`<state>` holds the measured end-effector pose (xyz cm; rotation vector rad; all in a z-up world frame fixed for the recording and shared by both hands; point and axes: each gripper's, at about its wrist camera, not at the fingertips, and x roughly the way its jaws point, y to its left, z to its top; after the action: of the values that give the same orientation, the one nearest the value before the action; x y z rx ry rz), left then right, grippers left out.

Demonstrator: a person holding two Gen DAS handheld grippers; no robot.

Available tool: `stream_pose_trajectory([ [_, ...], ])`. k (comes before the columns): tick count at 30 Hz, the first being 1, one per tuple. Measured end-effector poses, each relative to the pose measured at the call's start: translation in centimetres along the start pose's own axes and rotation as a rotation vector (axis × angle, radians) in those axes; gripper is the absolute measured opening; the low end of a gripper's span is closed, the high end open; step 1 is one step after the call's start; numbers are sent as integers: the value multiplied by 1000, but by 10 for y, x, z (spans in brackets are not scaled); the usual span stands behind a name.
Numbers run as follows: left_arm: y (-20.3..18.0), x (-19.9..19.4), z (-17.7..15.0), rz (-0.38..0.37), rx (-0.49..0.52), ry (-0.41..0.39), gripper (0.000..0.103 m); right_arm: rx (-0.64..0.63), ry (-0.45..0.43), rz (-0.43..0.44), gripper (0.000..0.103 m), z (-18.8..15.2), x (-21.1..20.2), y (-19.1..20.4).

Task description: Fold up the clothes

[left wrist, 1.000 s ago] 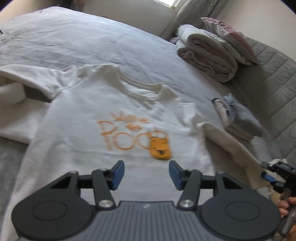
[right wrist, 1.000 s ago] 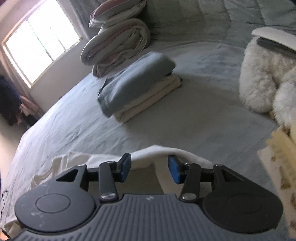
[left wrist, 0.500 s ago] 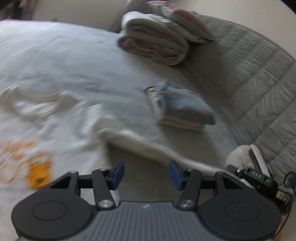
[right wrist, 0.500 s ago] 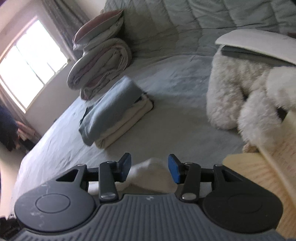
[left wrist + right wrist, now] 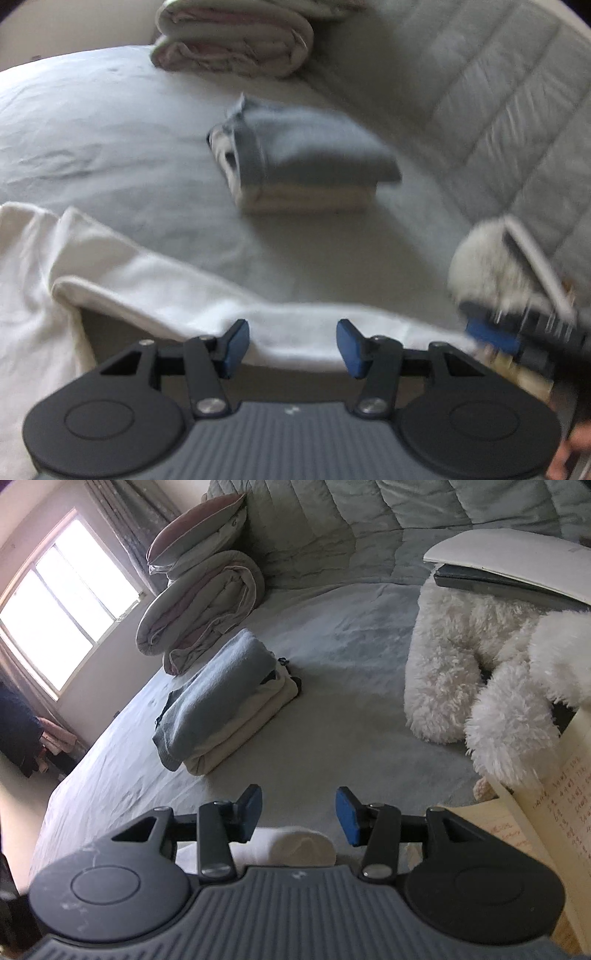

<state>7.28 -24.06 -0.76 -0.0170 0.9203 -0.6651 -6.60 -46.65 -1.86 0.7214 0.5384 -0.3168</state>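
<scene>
We see the white sweatshirt (image 5: pixel 44 295) spread on the grey bed sheet (image 5: pixel 92 147), its sleeve (image 5: pixel 192 295) stretched out long, running from the body at the left wrist view's left edge toward the right gripper (image 5: pixel 491 338) at lower right. Soft, thick knit; rounded fold along the sleeve's upper edge.

Left gripper (image 5: pixel 291 345): jaws apart, blue pads on either side of the sleeve, not pressing it.

Right gripper (image 5: pixel 299 814): jaws apart; rounded sleeve end (image 5: pixel 303 843) lies just below and between them, contact unclear.

Beyond the sleeve, a folded stack (image 5: pixel 221 701): grey-blue garment on top, cream ones under, long axis slanting toward the rolled duvet (image 5: pixel 199 616) and pillow by the quilted grey headboard (image 5: pixel 332 524).

A fluffy white plush (image 5: pixel 461 664) sits right, and an open notebook (image 5: pixel 554 805) with handwriting too small to read.
</scene>
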Motion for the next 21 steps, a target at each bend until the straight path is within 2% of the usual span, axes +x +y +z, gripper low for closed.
stream_pose_trajectory([
  [6, 18, 2, -31, 60, 58, 155, 51, -20, 49, 24, 49, -3, 7, 5],
  [10, 29, -13, -35, 30, 27, 142, 51, -57, 106, 22, 49, -11, 17, 14],
  [15, 43, -33, -30, 38, -10, 120, 52, -157, 181, -44, 48, -25, 34, 24],
  [19, 70, -49, -4, 87, -49, 57, 52, -311, 189, -107, 40, -40, 37, 38],
  [21, 86, -51, 14, 109, -101, 39, 52, -406, 192, -138, 38, -49, 38, 46],
])
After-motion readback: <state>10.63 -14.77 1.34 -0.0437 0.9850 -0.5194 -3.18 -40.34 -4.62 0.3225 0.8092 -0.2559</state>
